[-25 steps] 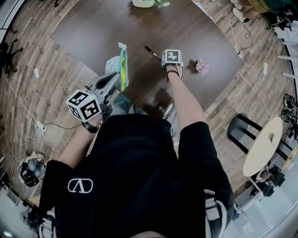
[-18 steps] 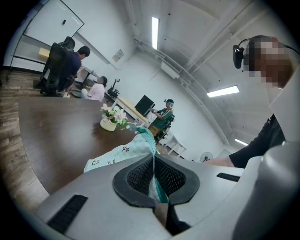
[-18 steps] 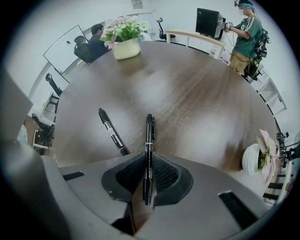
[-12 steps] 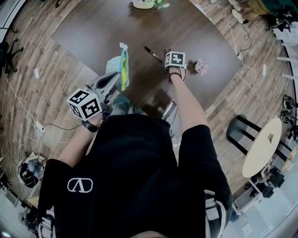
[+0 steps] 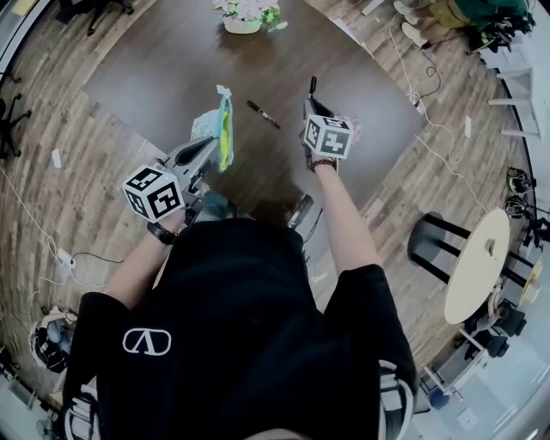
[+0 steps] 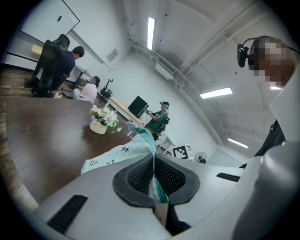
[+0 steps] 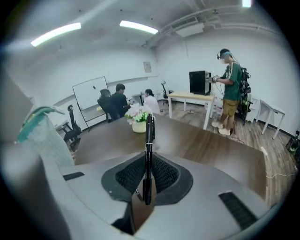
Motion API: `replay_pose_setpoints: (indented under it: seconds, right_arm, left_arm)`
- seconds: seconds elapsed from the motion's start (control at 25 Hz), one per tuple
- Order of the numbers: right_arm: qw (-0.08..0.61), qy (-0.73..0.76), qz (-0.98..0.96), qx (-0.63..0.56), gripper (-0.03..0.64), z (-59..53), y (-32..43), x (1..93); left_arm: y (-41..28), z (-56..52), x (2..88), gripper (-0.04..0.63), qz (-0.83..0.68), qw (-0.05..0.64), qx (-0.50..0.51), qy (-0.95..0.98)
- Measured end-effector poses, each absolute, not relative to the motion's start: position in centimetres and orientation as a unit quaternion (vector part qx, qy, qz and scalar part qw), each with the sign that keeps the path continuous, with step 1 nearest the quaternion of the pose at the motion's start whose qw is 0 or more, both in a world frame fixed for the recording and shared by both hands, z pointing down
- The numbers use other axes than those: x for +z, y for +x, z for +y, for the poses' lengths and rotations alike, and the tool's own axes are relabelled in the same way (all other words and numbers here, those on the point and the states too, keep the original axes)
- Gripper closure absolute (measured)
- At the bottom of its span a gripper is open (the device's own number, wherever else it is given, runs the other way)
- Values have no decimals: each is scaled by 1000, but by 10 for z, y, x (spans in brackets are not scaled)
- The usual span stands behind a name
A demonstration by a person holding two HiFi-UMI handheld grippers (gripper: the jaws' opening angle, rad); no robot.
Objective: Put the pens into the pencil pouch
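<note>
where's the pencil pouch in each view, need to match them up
Head view: pencil pouch upper left of centre, seen edge-on.
Left gripper view: centre, pinched in the left tool, trailing up and left.
Right gripper view: far left edge.
Shared landmark: the flower pot, in all three views.

Bright, even indoor light from white ceiling strip lights (image 6: 151,32) fills all three wide-angle views, which bend strongly and fade to black at their rounded edges. In the head view the dark brown table (image 5: 155,69) shows only soft, faint shadows. In the right gripper view the pen (image 7: 148,140) is crisp, the pencil pouch (image 7: 44,133) at the left edge is blurred, and the lights glare white
</note>
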State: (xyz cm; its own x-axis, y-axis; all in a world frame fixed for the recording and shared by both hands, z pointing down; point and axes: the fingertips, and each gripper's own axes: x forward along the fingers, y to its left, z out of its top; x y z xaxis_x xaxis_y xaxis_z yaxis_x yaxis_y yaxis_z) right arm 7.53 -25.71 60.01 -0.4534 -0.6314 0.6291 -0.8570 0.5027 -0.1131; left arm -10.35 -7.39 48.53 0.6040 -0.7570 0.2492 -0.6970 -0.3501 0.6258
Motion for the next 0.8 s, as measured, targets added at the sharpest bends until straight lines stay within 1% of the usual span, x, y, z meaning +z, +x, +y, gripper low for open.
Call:
replay_pose_setpoints:
  seconds: [0.32,0.6,0.8]
  right_arm:
    - [117,468,-872,84,574,-230,80,455]
    - [-22,459,-888,-29,574,-179,84,368]
    - [-33,460,-887,-25,574,-167,85,368]
  left_arm:
    - [-88,-100,468,586,-419,347,-50,837]
    - [-75,-112,452,586,-404,342,-63,846]
    - [-69,-114,439,586,-397,337,-65,851]
